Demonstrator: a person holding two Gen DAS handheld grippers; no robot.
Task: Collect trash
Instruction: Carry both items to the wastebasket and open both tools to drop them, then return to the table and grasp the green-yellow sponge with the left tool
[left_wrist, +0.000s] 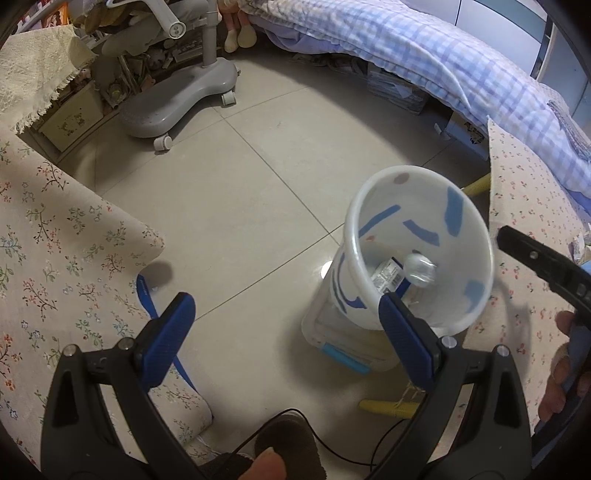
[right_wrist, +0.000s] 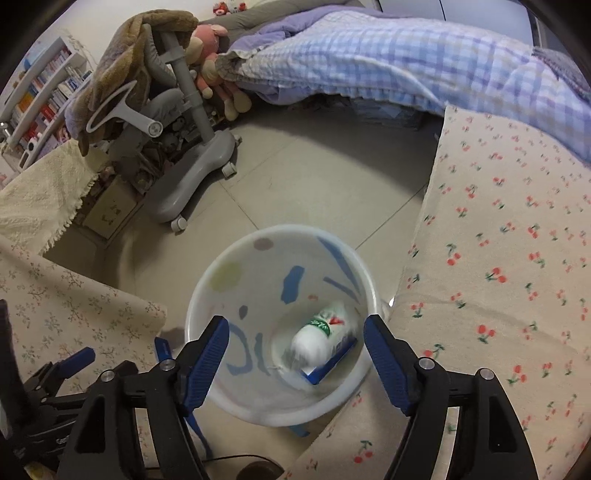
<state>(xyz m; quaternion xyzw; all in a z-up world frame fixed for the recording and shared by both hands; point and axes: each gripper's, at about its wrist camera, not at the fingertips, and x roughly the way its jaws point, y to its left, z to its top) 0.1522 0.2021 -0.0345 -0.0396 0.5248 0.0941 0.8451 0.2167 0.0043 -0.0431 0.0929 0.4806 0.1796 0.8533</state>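
A white plastic trash bin (left_wrist: 476, 236) with blue marks stands on the floor between two cloth-covered tables; it also shows in the right wrist view (right_wrist: 207, 291). Inside it lie a white bottle (right_wrist: 319, 338) with a green label, blurred, and a blue-and-white box (right_wrist: 332, 363); the left wrist view shows a clear bottle (left_wrist: 419, 269) and the box (left_wrist: 388, 275). My right gripper (right_wrist: 295, 343) is open and empty right above the bin. My left gripper (left_wrist: 286, 325) is open and empty over the floor, left of the bin. The right gripper's finger (left_wrist: 539, 258) shows at the right.
A floral-cloth table (left_wrist: 55, 258) is on the left and a cherry-print one (right_wrist: 509, 277) on the right. A grey wheeled chair base (left_wrist: 177, 99) stands behind, a bed with a plaid quilt (right_wrist: 388, 62) at the back. A blue strap (left_wrist: 147, 295) hangs by the left table.
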